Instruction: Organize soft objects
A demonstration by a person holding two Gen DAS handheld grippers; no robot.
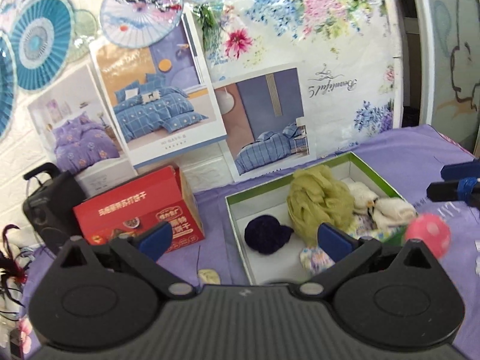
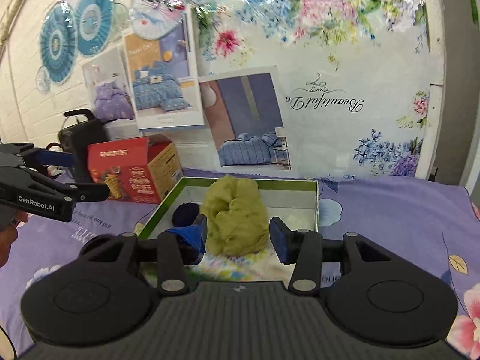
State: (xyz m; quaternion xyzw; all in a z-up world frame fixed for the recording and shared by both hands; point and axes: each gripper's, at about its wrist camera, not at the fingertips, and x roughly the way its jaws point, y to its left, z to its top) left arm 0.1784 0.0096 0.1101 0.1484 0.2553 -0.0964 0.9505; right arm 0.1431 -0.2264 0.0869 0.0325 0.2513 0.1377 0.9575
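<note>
Purple floral cloth over the surface [image 2: 390, 210], white brick-pattern wall behind, hung with blue paper fans [image 1: 39, 45], bedding posters [image 1: 162, 99] and a flowered sheet with mirrored script reading "Beautiful".

Centre of both views: a shallow white box with a green rim [image 2: 255, 182]. In the left wrist view, long axis running from lower left to upper right. Inside, an olive-green mesh puff [image 2: 234, 219] bunched upright near the middle, a dark navy ball [image 1: 265, 235] left of it, cream cloth items [image 1: 381, 204] at the right end, a pale floral cloth [image 2: 237, 265] along the near edge.

Only in the left wrist view: a pink ball [image 1: 429, 234], blurred, at right centre just outside the box; a small pale item [image 1: 208, 276] on the cloth at lower centre.

Only in the right wrist view: "GenRobot.AI" printed on the left gripper [image 2: 87, 177] at left edge, and a person's hand [image 2: 9, 240] beneath it.

Red carton [image 1: 141, 210] with Chinese lettering left of the box, a black speaker [image 1: 51, 204] behind it.

Left gripper spread wide, nothing between the pads. Right gripper [image 2: 238, 237] parted narrowly, pads either side of the puff in the picture, contact not discernible.
</note>
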